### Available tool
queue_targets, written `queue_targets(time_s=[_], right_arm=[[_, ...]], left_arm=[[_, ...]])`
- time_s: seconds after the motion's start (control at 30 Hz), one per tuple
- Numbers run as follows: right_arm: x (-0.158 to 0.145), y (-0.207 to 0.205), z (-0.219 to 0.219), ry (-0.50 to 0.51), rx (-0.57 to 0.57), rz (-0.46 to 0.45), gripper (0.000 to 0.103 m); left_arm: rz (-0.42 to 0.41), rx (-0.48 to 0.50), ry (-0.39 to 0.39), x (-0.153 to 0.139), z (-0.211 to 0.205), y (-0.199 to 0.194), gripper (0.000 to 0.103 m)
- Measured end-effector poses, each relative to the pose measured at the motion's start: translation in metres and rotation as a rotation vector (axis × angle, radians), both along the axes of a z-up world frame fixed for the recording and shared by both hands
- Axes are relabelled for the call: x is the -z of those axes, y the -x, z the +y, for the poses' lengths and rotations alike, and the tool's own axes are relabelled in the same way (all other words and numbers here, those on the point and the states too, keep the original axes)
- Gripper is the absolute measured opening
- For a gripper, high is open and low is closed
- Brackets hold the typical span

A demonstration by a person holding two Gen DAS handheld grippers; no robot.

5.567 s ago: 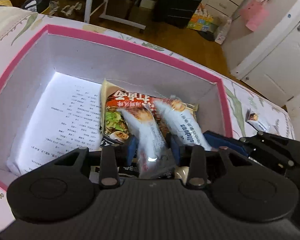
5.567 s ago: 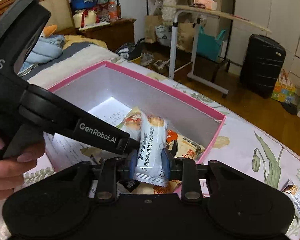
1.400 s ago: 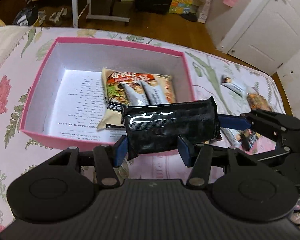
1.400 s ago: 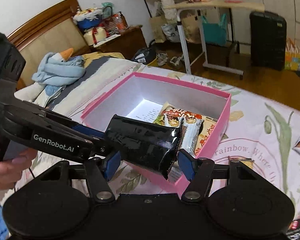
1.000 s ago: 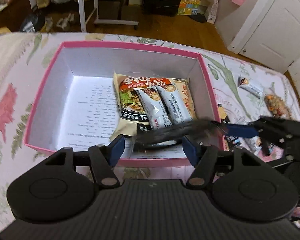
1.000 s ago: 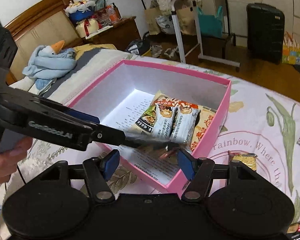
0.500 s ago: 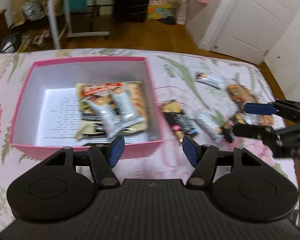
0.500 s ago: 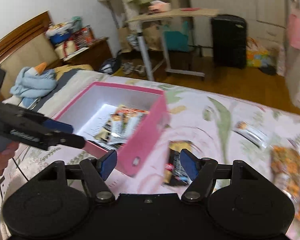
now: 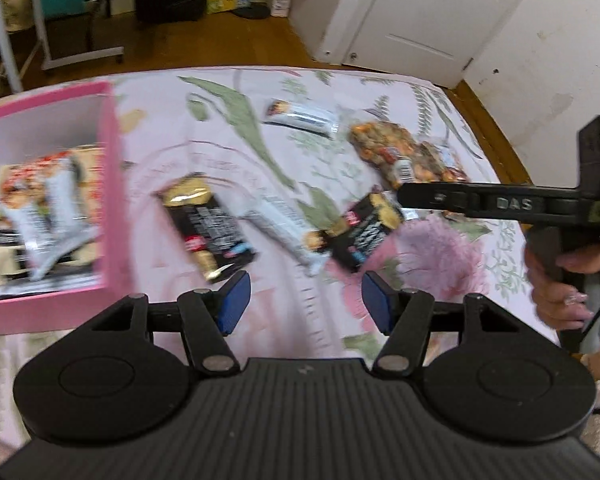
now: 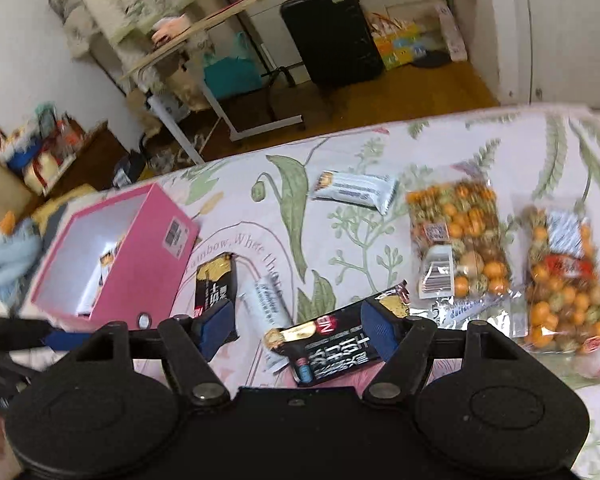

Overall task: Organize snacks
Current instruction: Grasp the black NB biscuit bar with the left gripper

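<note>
your left gripper and right gripper both hang with jaws spread and nothing between them. the black packet you carried a second ago now lies inside the pink box, and both tongs have swung away from it toward the loose snacks on the floral cloth. the box holds a noodle pack with two white bars across it; a black snack packet lies under your right jaws.

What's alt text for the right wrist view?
The open, empty right gripper hovers over a black snack packet on a floral cloth; two bags of orange snacks lie right, a pink box left.
</note>
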State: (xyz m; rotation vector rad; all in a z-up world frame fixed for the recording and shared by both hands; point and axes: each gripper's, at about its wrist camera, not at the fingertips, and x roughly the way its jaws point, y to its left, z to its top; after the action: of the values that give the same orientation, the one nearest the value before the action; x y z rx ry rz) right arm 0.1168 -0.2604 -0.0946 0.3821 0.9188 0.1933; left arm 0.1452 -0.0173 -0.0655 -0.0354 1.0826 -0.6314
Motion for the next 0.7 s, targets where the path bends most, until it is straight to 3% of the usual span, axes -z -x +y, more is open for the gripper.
queue_targets(time_s=[0.2,0.4,0.57,0.7], right_arm=[[0.036,-0.01,-0.017,-0.091,0.069,0.093,0.075],[0.056,-0.005,-0.028,-0.128,0.161,0.174,0.075],[0.074,-0.006,-0.037,-0.206,0.227,0.242,0.075],[0.086,-0.011,-0.036,-0.232,0.258,0.287,0.075]], left_arm=[[-0.025,0.036,0.006,0.027,-0.049,-0.011,0.059],[-0.05,0.096,-0.032,0.058,-0.082,-0.03,0.059],[-0.041,0.207,-0.101,0.086,-0.106,-0.037,0.06],[-0.152,0.286,-0.151,0.087,-0.12,-0.029,0.063]])
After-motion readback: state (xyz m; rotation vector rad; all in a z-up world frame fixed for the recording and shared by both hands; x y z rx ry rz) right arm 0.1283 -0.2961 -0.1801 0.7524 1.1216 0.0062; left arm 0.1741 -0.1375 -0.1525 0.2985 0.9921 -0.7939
